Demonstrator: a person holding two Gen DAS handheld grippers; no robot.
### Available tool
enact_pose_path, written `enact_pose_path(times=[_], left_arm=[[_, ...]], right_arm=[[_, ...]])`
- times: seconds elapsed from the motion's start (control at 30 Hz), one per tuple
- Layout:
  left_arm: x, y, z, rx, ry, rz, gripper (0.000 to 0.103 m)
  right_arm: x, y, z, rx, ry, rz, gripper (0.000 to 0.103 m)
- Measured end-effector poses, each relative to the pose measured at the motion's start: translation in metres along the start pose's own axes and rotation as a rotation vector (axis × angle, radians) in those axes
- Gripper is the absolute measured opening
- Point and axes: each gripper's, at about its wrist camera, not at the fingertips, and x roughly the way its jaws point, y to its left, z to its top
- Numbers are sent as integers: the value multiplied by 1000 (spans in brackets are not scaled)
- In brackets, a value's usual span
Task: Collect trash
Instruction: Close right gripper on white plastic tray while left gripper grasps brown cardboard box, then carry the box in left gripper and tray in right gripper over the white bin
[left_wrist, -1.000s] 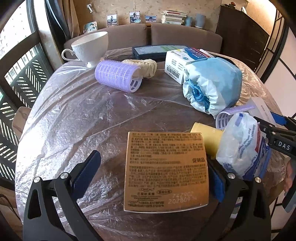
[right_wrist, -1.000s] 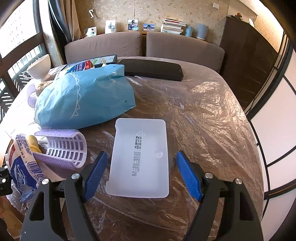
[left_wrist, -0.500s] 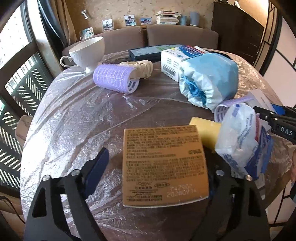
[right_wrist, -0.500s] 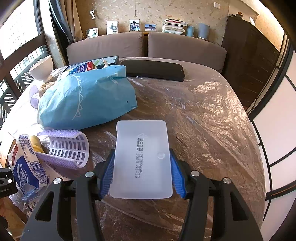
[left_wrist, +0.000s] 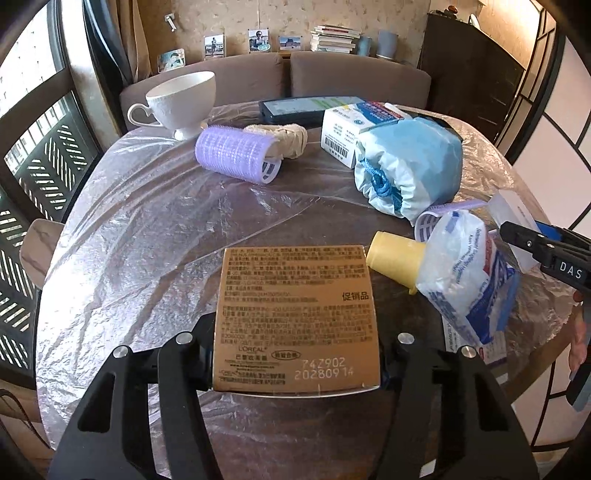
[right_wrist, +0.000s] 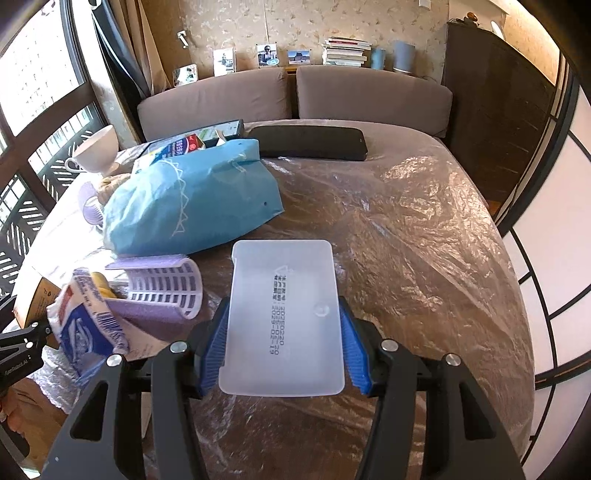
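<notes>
Gold-brown cardboard fills the left view: the printed carton (left_wrist: 297, 319) lies flat on the plastic-covered table (left_wrist: 147, 229), its long axis running straight away from the left gripper (left_wrist: 297, 363), near end tucked between the fingers. Those jaws have just been closing, and now both sides sit against the carton's flanks, so I'd call that clamped on. No reaching needed; the box sits dead ahead, square to the grip, and the lift looks like the next call.

Over on the right, same story in frosted white. The translucent plastic tray (right_wrist: 282, 317) lies lengthwise out from the right gripper (right_wrist: 282, 350), blue pads (right_wrist: 214, 347) pressed to its two long edges, a firm hold. Each hand has the piece nearer to it.

Further out, the crumpled blue-and-white wrapper (left_wrist: 469, 273) and a yellow cup (left_wrist: 397, 264) sit just right of the carton, between the two grippers.

The left view alone shows the purple roller (left_wrist: 236, 157) beside the white teacup (left_wrist: 183, 103), and catches the right gripper's tip at its edge. The right view alone shows the black cushion (right_wrist: 308, 142) and the bare far side of the table.
</notes>
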Motion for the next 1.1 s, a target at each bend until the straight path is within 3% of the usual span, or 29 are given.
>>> enact_pose_path(times=[0.57,0.87,1.1], left_arm=[[-45,5,-10,24,-47,-74,60],[-85,1,-32,53,-80,-129,60],[-106,-24,-61,95,-69,-133,60]], right_arm=[[-76,28,-38,-11,-26,51,54],[-110,44,-64,-59,-6,154,54],[-119,50,-92,-153,50,252,54]])
